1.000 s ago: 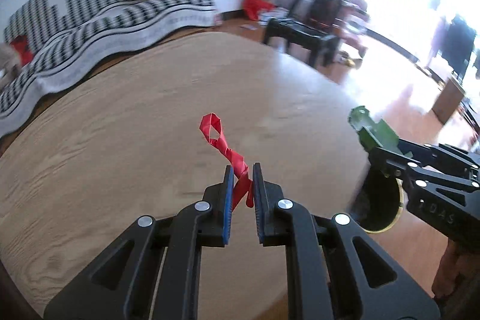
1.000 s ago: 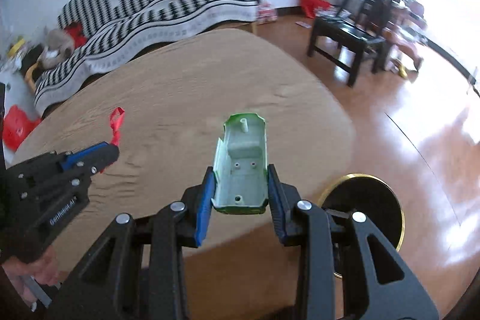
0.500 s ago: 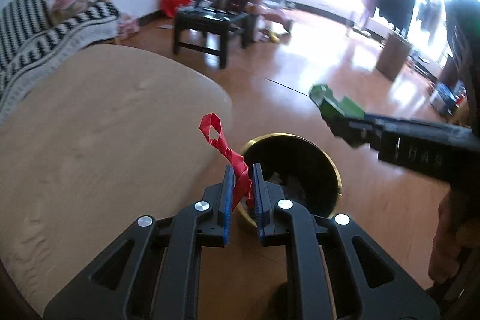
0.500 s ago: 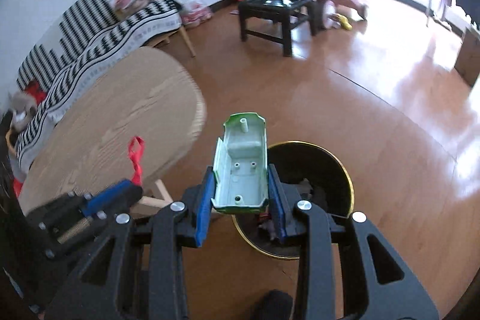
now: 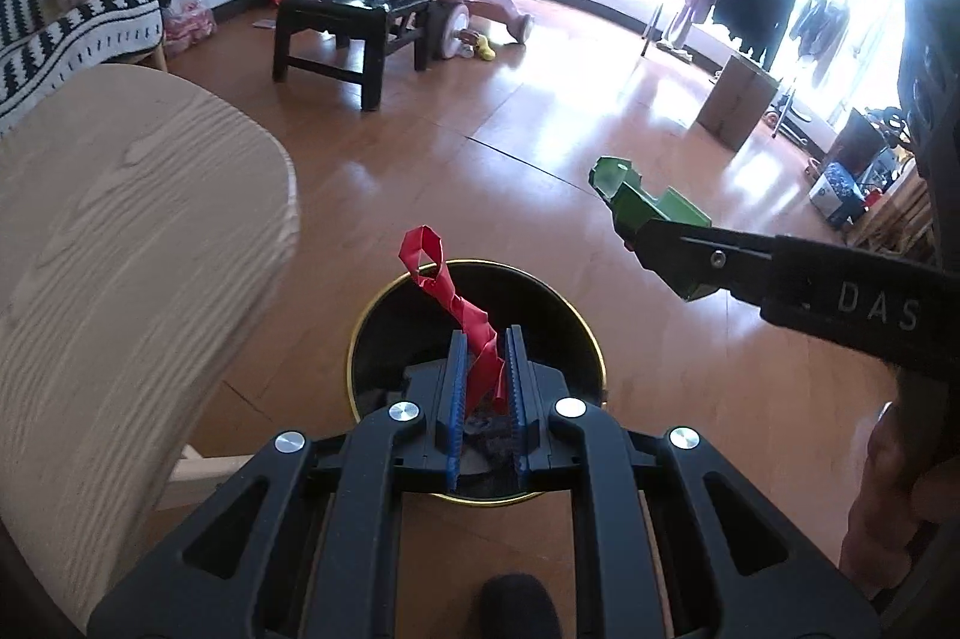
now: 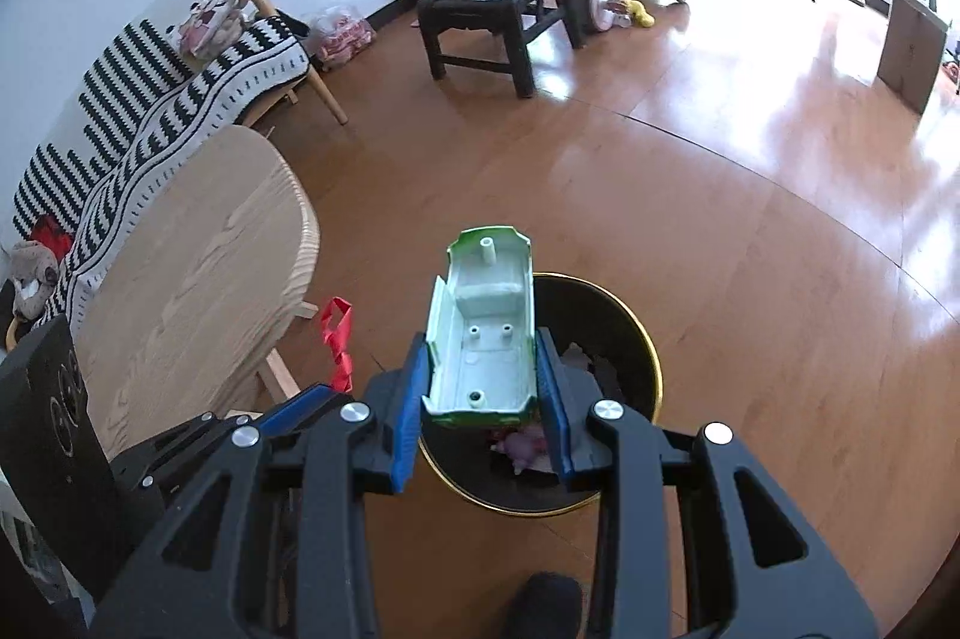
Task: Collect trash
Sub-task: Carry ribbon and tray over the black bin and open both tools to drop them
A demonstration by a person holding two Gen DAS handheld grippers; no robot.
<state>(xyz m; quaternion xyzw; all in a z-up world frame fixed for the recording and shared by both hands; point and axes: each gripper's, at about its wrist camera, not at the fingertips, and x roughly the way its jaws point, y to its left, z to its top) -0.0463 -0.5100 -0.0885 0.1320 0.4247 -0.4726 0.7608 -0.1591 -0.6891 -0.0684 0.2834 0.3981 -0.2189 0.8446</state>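
Drop step: both pieces hang over the bin (image 5: 585, 333), so let go only once each is centred over the opening, tips angled down, L first since the strip is light (may flutter onto the floor). L gripper (image 5: 485, 357) is pinched tight on a red strip (image 5: 462, 309), which sticks up and far from the pads, above the bin's near half. R gripper (image 6: 482, 369) is partly open, clamped on a green shell (image 6: 486, 333), w/ the bin (image 6: 651, 369) directly under it, just right of the table (image 6: 198, 279).
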